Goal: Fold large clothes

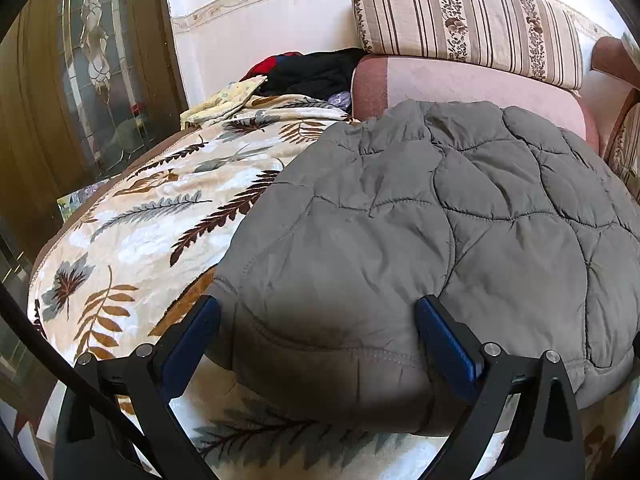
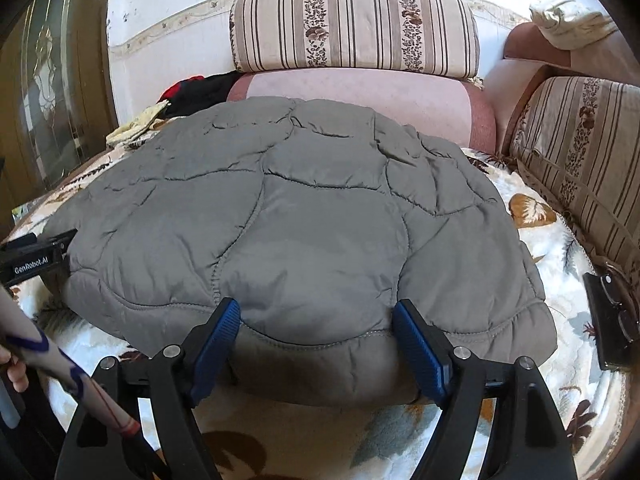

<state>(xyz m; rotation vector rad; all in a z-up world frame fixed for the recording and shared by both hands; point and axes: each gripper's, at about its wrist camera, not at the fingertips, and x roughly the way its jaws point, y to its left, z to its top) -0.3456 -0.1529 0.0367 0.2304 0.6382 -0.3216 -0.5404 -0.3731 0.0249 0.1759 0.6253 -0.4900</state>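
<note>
A grey quilted jacket (image 1: 420, 216) lies folded on a leaf-patterned blanket (image 1: 132, 232) on a sofa. My left gripper (image 1: 318, 320) is open, its blue-padded fingers (image 1: 444, 340) standing either side of the jacket's near left edge. In the right wrist view the jacket (image 2: 288, 216) fills the middle. My right gripper (image 2: 316, 320) is open, its fingers (image 2: 420, 344) straddling the jacket's near hem. The left gripper's body (image 2: 36, 256) shows at the jacket's left edge.
Striped cushions (image 2: 352, 28) lean on the wall behind, over a pink seat cushion (image 2: 360, 92). A pile of black and red clothes (image 1: 312, 68) sits at the back left. A black phone and glasses (image 2: 612, 320) lie on the blanket at right. A glass-panel door (image 1: 92, 80) stands left.
</note>
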